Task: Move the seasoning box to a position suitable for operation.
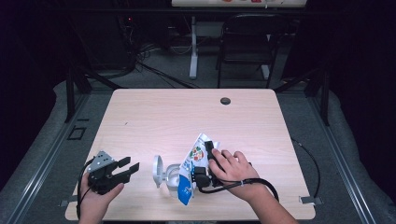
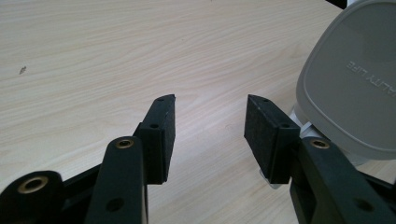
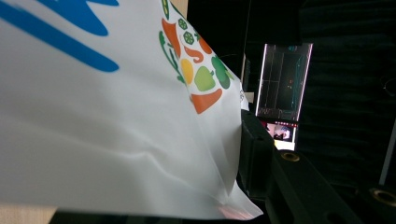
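Pouch, white with blue and vegetable print, tilted over open container near table front edge, lid flipped up at its left. Right gripper clamped on pouch. Left gripper open, empty, just beside lid. Step, judged: pouring pouch contents into container. Next: tip further, keep mouth over opening, left steadies container.

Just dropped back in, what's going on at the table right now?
A person works two tools on the wooden table. The right tool is closed on a white plastic bag printed with blue and vegetable pictures, holding it above a small clear container whose grey lid stands open. The left tool sits beside that lid with its jaws apart, nothing between them.
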